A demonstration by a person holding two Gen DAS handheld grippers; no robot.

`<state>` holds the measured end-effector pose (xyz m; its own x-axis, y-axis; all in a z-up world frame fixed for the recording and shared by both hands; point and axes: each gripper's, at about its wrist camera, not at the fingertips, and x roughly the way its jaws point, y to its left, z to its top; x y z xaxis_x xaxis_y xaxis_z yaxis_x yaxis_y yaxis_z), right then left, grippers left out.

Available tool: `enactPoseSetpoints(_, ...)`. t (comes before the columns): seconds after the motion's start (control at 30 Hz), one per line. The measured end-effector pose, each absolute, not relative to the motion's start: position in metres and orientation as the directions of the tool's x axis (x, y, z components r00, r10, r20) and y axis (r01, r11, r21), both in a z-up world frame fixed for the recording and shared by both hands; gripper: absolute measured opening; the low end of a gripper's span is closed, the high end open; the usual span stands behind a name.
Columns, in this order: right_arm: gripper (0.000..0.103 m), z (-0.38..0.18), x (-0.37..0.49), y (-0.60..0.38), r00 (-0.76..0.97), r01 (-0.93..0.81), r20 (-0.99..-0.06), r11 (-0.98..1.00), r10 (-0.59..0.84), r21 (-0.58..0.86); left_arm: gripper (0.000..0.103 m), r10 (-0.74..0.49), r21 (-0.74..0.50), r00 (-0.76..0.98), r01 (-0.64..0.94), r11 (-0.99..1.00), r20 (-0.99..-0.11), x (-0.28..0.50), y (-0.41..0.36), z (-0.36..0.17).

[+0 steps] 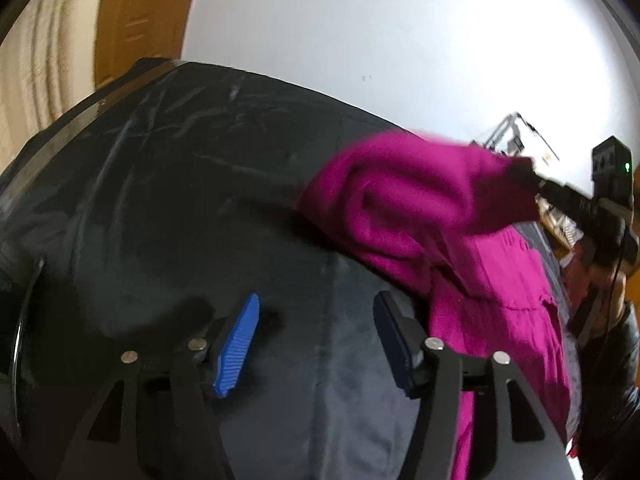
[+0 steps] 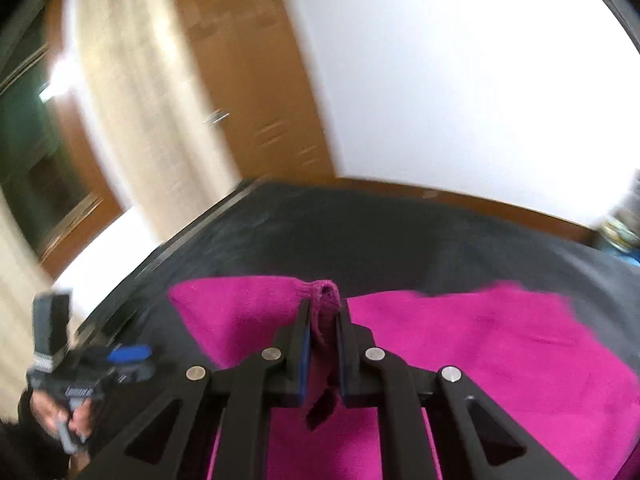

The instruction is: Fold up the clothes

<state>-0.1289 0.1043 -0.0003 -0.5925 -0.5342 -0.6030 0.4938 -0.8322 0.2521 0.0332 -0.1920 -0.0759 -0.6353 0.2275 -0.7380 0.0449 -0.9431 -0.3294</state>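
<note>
A magenta knit garment (image 1: 432,216) lies on a dark cloth-covered surface (image 1: 160,184). In the left wrist view its right part is lifted toward the right gripper (image 1: 532,178), which pinches a bunched edge. My left gripper (image 1: 316,304) hovers open over bare dark cloth, left of the garment, with nothing between its blue-padded fingers. In the right wrist view the right gripper (image 2: 325,308) is shut on a fold of the magenta garment (image 2: 480,352), which spreads below and to both sides. The left gripper (image 2: 128,354) shows at the lower left, held by a hand (image 2: 60,420).
A white wall (image 2: 460,80) and a wooden door (image 2: 248,80) stand behind the surface, with pale curtains (image 2: 132,100) and a dark window (image 2: 32,152) to the left. Small items (image 2: 620,232) sit at the far right edge. A person's dark sleeve (image 1: 616,360) is at the right.
</note>
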Motion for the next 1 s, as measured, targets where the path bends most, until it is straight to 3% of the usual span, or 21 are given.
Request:
enactPoseSetpoints(0.27, 0.011, -0.009, -0.118, 0.237, -0.684, 0.194, -0.644, -0.937, -0.342, 0.290, 0.071, 0.245, -0.260, -0.610, -0.065, -0.963, -0.753, -0.009, -0.135, -0.068)
enactPoseSetpoints(0.4, 0.011, -0.014, -0.109, 0.256, -0.685, 0.160, -0.650, -0.937, -0.331, 0.309, 0.079, 0.198, -0.126, -0.612, -0.159, -0.979, -0.766, -0.029, -0.089, -0.064)
enactPoseSetpoints(0.5, 0.011, -0.015, -0.106, 0.262, -0.676, 0.159, -0.651, -0.931, -0.345, 0.328, 0.079, 0.094, 0.032, -0.617, -0.190, -0.981, -0.782, -0.044, -0.057, -0.070)
enactPoseSetpoints(0.6, 0.012, -0.017, -0.103, 0.269, -0.667, 0.158, -0.653, -0.925, -0.358, 0.346, 0.079, 0.030, 0.099, -0.609, -0.177, -0.979, -0.793, -0.058, -0.047, -0.080)
enactPoseSetpoints(0.67, 0.022, -0.028, -0.103, 0.275, -0.636, 0.144, -0.679, -0.920, -0.368, 0.364, 0.079, 0.025, 0.089, -0.599, -0.161, -0.983, -0.801, -0.062, -0.047, -0.086)
enactPoseSetpoints(0.7, 0.043, -0.036, -0.103, 0.278, -0.617, 0.136, -0.693, -0.917, -0.374, 0.374, 0.079, 0.031, 0.077, -0.595, -0.155, -0.985, -0.803, -0.063, -0.048, -0.088)
enactPoseSetpoints(0.73, 0.074, -0.043, -0.102, 0.280, -0.607, 0.133, -0.697, -0.913, -0.382, 0.385, 0.079, 0.034, 0.070, -0.593, -0.151, -0.986, -0.805, -0.063, -0.048, -0.089)
enactPoseSetpoints(0.77, 0.083, -0.049, -0.101, 0.281, -0.597, 0.130, -0.701, -0.909, -0.390, 0.395, 0.079, 0.035, 0.065, -0.590, -0.148, -0.987, -0.806, -0.063, -0.048, -0.091)
enactPoseSetpoints(1.0, 0.083, -0.078, -0.105, 0.280, -0.552, 0.159, -0.695, -0.877, -0.460, 0.454, 0.081, 0.051, 0.024, -0.584, -0.120, -0.993, -0.810, -0.067, -0.053, -0.096)
